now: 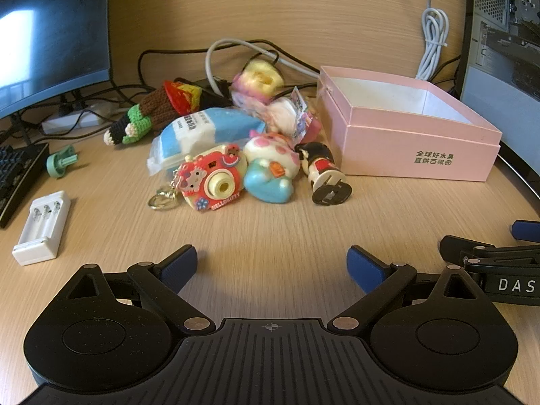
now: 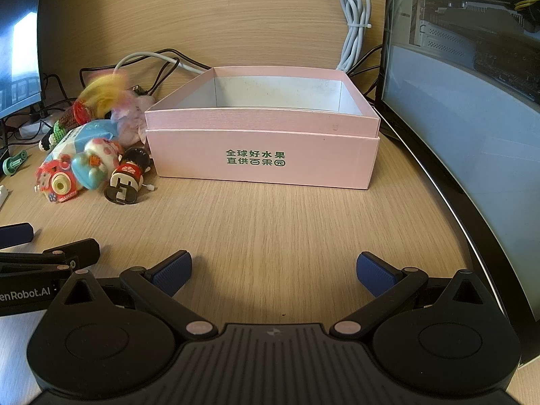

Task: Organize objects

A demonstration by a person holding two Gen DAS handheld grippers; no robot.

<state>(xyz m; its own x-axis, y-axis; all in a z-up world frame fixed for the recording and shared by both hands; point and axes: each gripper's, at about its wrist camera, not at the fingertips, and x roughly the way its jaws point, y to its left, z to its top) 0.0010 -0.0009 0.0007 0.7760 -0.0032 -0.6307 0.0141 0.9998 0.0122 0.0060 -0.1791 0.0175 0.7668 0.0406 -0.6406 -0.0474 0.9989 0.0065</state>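
Both our left gripper (image 1: 272, 264) and right gripper (image 2: 274, 272) hang wide and empty. The toy pile (image 1: 236, 155) sits mid-frame, touching the pink box (image 2: 263, 155), which looks empty, though its floor is partly hidden. We should take the outermost doll (image 1: 324, 172) first, gripping its body squarely.

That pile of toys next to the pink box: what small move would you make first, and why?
Probably ease the left hand-held gripper, open and empty, forward toward the wind-up doll. It lies at the pile's near edge, closest to the pink box, whose visible interior looks empty.
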